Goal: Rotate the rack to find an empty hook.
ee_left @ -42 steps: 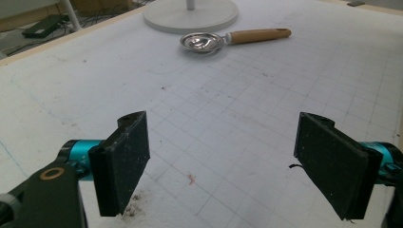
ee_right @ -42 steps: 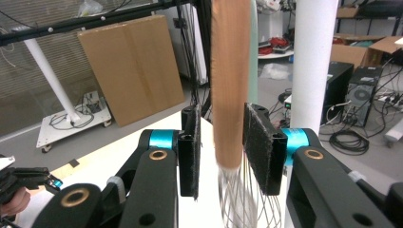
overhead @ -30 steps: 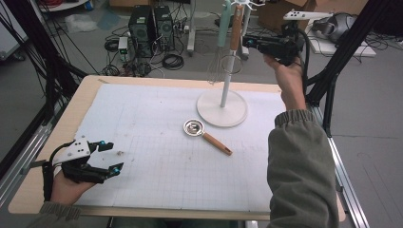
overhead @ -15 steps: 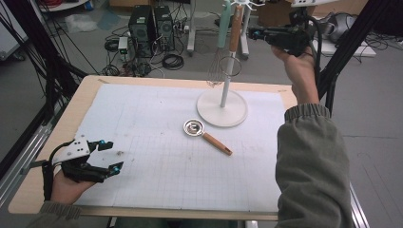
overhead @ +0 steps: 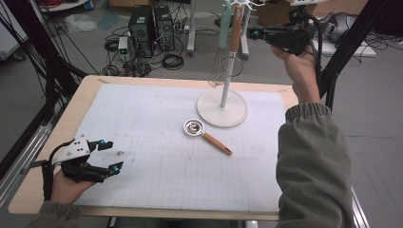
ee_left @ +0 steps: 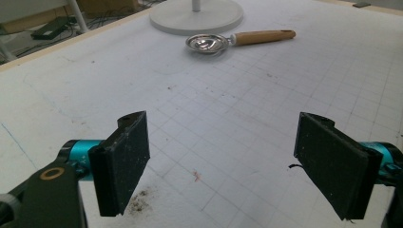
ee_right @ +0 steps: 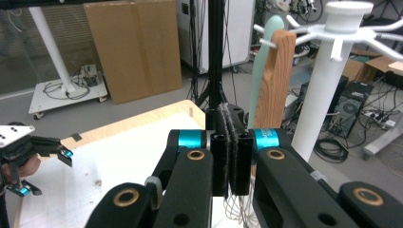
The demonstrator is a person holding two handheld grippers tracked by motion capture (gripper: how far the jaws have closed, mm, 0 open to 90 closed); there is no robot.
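Holding my right gripper [overhead: 254, 33] raised with jaws pressed together on nothing, I keep it just beside the wooden-handled utensil [overhead: 235, 24] hanging on the white rack [overhead: 223, 102]. My left gripper [overhead: 109, 156] rests wide apart on the gridded mat [overhead: 157, 166], well away from the wood-handled metal strainer spoon [overhead: 205, 135].

A person is wearing a grey-green jacket with a gathered, elasticated cuff on the right sleeve [overhead: 311, 156]; a sliver of the same fabric is showing at the left wrist. Each hand is gripping a black two-jaw gripper. The left gripper [overhead: 108, 156] is carrying a grey three-cornered plate on top, teal metal collars behind its jaws, and a black cable looping past the wrist. Its flat black jaw pads [ee_left: 124, 161] are looking scuffed. The right gripper [overhead: 253, 33] is showing the same teal collars, black linkage arms with brass-ringed pivot holes, fuzzy-edged black pads, and a trailing black cable.
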